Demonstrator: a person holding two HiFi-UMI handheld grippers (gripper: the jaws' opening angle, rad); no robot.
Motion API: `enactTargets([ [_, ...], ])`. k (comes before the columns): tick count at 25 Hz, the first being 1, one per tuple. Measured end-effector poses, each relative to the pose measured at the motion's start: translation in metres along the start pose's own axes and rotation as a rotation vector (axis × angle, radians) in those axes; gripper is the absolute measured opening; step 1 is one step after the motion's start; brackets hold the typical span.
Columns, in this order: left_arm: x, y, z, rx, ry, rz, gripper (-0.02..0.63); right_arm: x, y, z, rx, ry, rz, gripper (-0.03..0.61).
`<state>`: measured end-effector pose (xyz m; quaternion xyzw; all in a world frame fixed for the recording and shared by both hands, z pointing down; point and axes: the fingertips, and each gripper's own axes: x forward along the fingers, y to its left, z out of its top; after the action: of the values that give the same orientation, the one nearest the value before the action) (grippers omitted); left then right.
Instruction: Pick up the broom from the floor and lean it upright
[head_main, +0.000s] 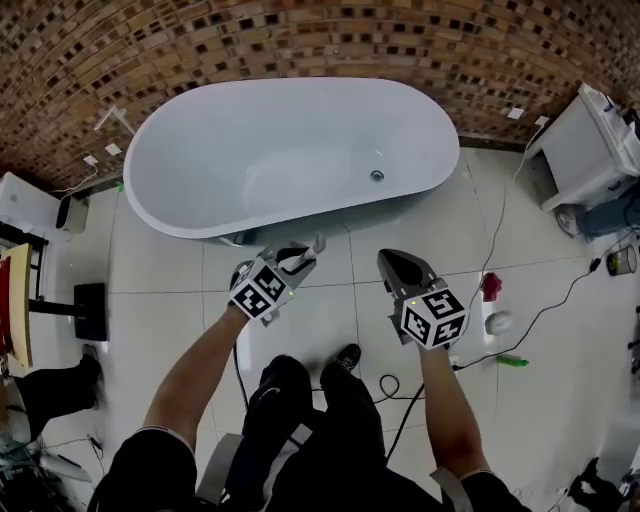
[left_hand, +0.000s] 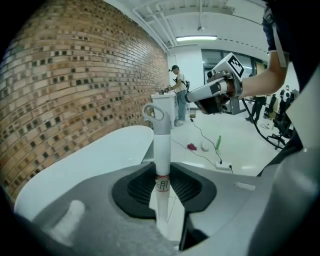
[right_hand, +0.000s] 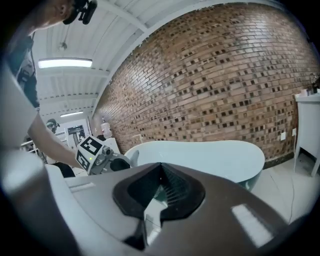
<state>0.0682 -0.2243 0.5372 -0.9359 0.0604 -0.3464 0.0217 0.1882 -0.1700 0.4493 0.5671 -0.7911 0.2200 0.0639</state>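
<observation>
Broom handle (left_hand: 161, 150): standing upright before the bathtub (head_main: 290, 150).
Left gripper (left_hand: 161, 175): fingers clamping the handle.
Right gripper (right_hand: 159, 185): fingers sitting closed, empty.
Handling: tipping top gently onto bathtub rim, grip firm.

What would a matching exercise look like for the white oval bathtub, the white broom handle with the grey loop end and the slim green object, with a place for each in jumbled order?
Things:
1. white oval bathtub
2. white broom handle with grey loop end
3. slim green object

Places:
A. lying on the tiled floor
B. clamped between the fingers of the left gripper
C. standing beside the brick wall

Pairs: 1-C, 2-B, 3-A
</observation>
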Motion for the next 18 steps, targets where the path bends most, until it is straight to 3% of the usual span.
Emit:
enactTargets([
  [6,-0.072,0.038,0.001,-0.160,-0.041,0.207,0.094,0.046,0.045,0.029,-0.066,0.029,0.144,0.005],
  [10,-0.119,0.067,-0.020,-0.345,-0.051,0.373,0.095,0.070,0.075,0.044,-0.094,0.039,0.195,0.005],
  [18,-0.165,0.090,-0.057,-0.646,-0.125,0.509,0.097,0.098,0.119,0.074,-0.189,0.064,0.231,0.005],
])
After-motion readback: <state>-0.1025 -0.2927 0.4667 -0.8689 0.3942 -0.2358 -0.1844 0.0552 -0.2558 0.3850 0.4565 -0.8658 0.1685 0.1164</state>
